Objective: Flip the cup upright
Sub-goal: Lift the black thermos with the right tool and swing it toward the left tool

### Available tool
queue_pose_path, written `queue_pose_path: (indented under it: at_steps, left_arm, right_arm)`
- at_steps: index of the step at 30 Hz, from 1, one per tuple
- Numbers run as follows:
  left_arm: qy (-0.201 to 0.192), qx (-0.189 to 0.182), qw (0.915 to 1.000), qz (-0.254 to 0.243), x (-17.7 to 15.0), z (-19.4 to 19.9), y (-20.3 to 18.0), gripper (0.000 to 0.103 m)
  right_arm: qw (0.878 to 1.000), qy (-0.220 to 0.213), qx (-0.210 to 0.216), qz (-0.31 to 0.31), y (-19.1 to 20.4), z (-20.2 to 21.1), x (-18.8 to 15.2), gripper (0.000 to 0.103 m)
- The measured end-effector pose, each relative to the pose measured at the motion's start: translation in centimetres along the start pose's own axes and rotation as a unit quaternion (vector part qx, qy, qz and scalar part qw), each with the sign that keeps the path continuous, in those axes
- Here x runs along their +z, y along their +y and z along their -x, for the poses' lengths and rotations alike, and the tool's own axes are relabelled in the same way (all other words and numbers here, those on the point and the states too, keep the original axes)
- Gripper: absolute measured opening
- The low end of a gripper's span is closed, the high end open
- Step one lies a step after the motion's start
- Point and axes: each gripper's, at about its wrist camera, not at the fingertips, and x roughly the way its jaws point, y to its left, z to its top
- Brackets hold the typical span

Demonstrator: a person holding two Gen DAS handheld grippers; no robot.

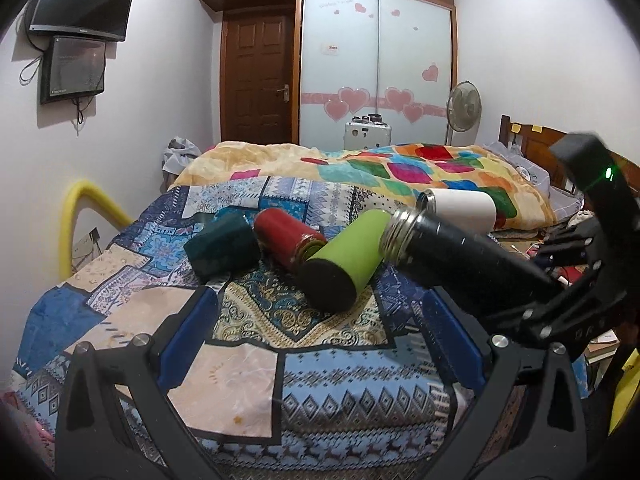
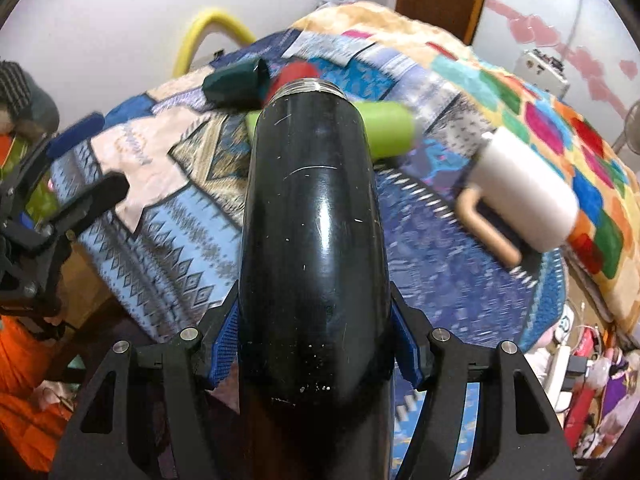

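My right gripper (image 2: pixel 314 344) is shut on a black cup (image 2: pixel 312 208) with a threaded metal mouth. It holds the cup off the bed, tilted, mouth pointing away. In the left wrist view the black cup (image 1: pixel 460 256) hangs at the right, held by the right gripper (image 1: pixel 560 292), its mouth next to the green cup. My left gripper (image 1: pixel 320 340) is open and empty over the patterned bedspread (image 1: pixel 320 380), in front of the cups.
A green cup (image 1: pixel 344 260), a red cup (image 1: pixel 288 240), a dark teal cup (image 1: pixel 222 248) and a white mug (image 1: pixel 460 208) with a wooden handle (image 2: pixel 488 232) lie on their sides on the bed. A colourful blanket (image 1: pixel 400 168) lies behind. A yellow rail (image 1: pixel 80 216) stands left.
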Motion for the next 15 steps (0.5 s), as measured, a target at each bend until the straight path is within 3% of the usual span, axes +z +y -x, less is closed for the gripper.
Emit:
queue_pose_path:
  at_steps: [12,15]
  left_arm:
    - [0.035,-0.008,0.9993,0.004,-1.9,-2.2,0.8,0.103]
    - [0.043,-0.009,0.9990,0.004,-2.0,-2.9,0.7,0.103]
  right_arm:
    - [0.997,0.070,0.010,-0.024,-0.4,-3.7,0.8,0.062]
    - [0.997,0.068,0.011,-0.024,-0.3,-3.9,0.8,0.062]
